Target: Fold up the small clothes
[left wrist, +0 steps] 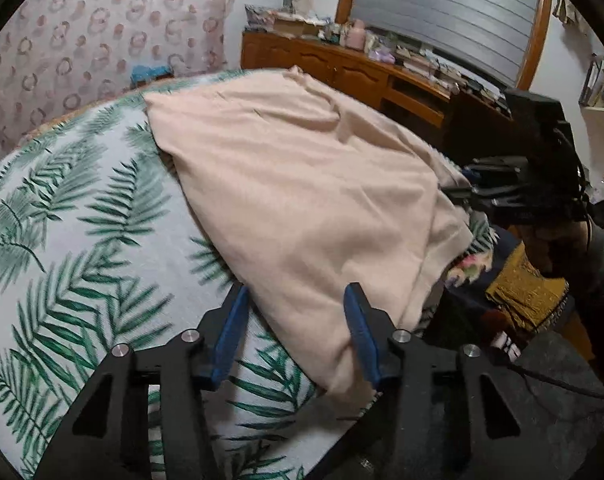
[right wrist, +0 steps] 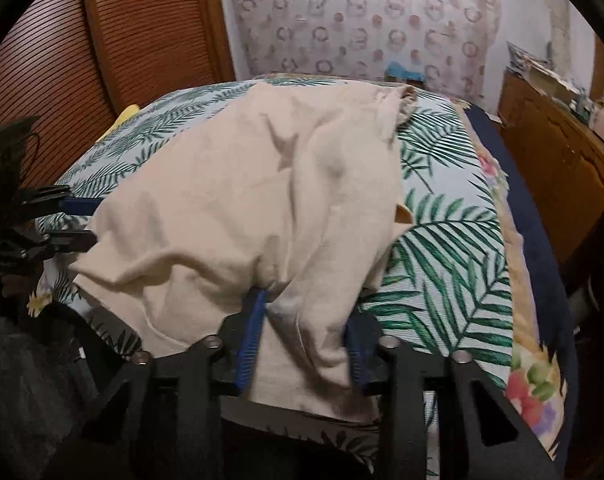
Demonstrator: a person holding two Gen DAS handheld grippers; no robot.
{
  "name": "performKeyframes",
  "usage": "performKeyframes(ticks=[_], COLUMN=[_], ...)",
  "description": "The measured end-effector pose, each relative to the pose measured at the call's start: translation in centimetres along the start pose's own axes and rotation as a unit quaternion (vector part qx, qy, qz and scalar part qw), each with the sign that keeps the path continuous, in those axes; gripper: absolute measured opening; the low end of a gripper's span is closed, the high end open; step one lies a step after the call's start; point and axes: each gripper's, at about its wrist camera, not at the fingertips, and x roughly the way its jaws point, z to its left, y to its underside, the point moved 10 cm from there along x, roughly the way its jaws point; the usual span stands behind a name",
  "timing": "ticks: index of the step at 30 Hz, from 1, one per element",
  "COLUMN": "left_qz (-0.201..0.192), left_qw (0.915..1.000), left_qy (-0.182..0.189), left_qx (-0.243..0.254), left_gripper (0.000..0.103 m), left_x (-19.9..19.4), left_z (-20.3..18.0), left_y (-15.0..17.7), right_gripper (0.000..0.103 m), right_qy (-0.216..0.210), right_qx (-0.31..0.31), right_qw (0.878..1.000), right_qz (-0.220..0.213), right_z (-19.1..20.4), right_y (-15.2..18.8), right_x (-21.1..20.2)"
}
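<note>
Left gripper (left wrist: 295, 336): jaws half-wide, straddling the near corner of the beige garment (left wrist: 302, 184); pads not visibly pressing. Risk: they close on air or snag the leaf-print bedspread (left wrist: 81, 240) beneath, dragging both. Garment lies spread across the bed, centre. Right gripper (right wrist: 308, 338): jaws narrow, cloth bunched between them, seemingly gripped; a thick wad could slip. Bed's right edge (right wrist: 542, 280) is near, with a wooden cabinet (right wrist: 562, 168) beyond; open bedspread to the left gives room.
</note>
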Motion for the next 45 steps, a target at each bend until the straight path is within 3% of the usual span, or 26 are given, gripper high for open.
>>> performKeyframes(ticks=[4, 6, 8, 10, 11, 16, 23, 33, 38, 45], left_qz=[0.004, 0.006, 0.01, 0.014, 0.005, -0.054, -0.113, -0.112, -0.091, -0.059], left_qw=[1.0, 0.9999, 0.9998, 0.9993, 0.9995, 0.998, 0.9935, 0.9921, 0.9934, 0.9944], left_qy=[0.004, 0.005, 0.018, 0.033, 0.032, 0.031, -0.001, -0.04, -0.053, -0.069], left_qx=[0.004, 0.006, 0.004, 0.002, 0.002, -0.012, -0.013, -0.04, -0.045, -0.054], left_gripper=[0.047, 0.038, 0.018, 0.005, 0.004, 0.004, 0.004, 0.004, 0.004, 0.004], left_x=[-0.1, -0.1, -0.2, -0.5, -0.8, -3.4, -4.0, 0.3, 3.1, 5.4], left_z=[-0.2, -0.3, -0.3, -0.5, -0.4, 0.2, 4.0, 12.4, 14.5, 15.7], left_y=[0.1, 0.1, 0.3, 0.3, 0.0, -3.4, -10.9, -18.4, -19.6, -19.5], right_gripper=[0.015, 0.01, 0.008, 0.007, 0.007, 0.006, 0.006, 0.006, 0.006, 0.009], right_qy=[-0.019, -0.024, -0.027, -0.029, -0.03, -0.034, -0.021, 0.013, 0.011, 0.006], right_qx=[0.001, 0.008, 0.021, 0.031, 0.037, 0.047, 0.044, 0.033, 0.038, 0.042], right_qw=[1.0, 1.0, 0.999, 0.999, 0.998, 0.994, 0.989, 0.993, 0.996, 0.998], right_qz=[-0.001, -0.002, -0.009, -0.027, -0.038, -0.089, -0.142, -0.113, -0.086, -0.052], right_z=[0.2, 0.2, 0.0, 0.0, 0.1, -0.4, -2.2, -5.2, -6.2, -6.7], right_y=[0.0, 0.0, -0.1, -0.5, -0.8, -3.4, -10.1, -18.2, -20.5, -21.4], right_x=[0.0, 0.1, 0.1, -0.4, -0.7, -2.8, -3.5, 3.2, 7.0, 8.0])
